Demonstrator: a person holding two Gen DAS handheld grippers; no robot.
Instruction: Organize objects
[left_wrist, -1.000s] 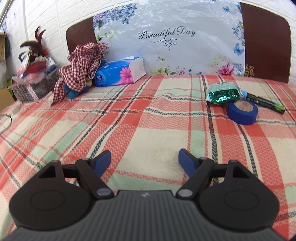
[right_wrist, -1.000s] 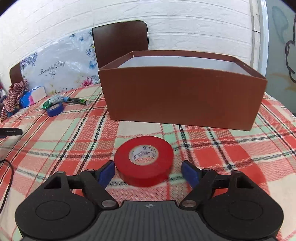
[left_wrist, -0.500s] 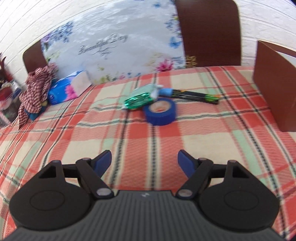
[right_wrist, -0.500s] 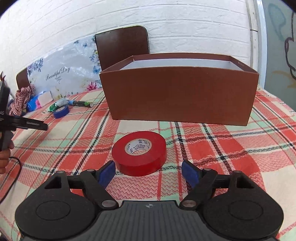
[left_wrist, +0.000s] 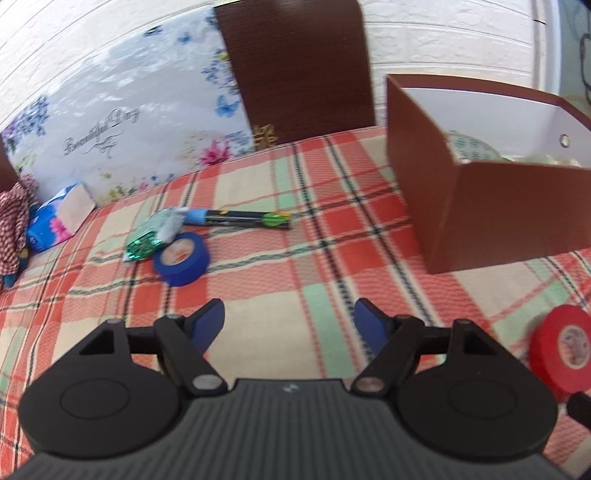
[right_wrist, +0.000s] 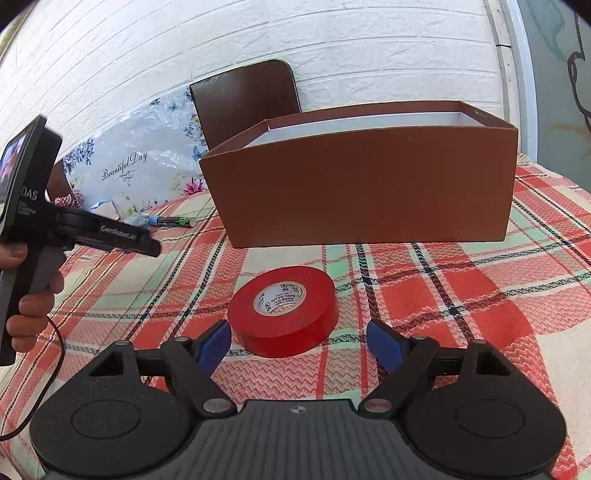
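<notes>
Red tape roll (right_wrist: 282, 310) just ahead of wide-spread, empty right gripper (right_wrist: 298, 341).

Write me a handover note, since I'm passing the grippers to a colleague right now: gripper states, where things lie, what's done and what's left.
Left gripper: open, empty, over the cloth short of the blue tape roll.
Right gripper: open, empty, jaws either side of the red tape roll, not yet closed.
Brown box: stands behind the red roll; some items already lie inside, hard to identify.
Left to do: both rolls, the green foil packet and the marker are still on the tablecloth.
</notes>
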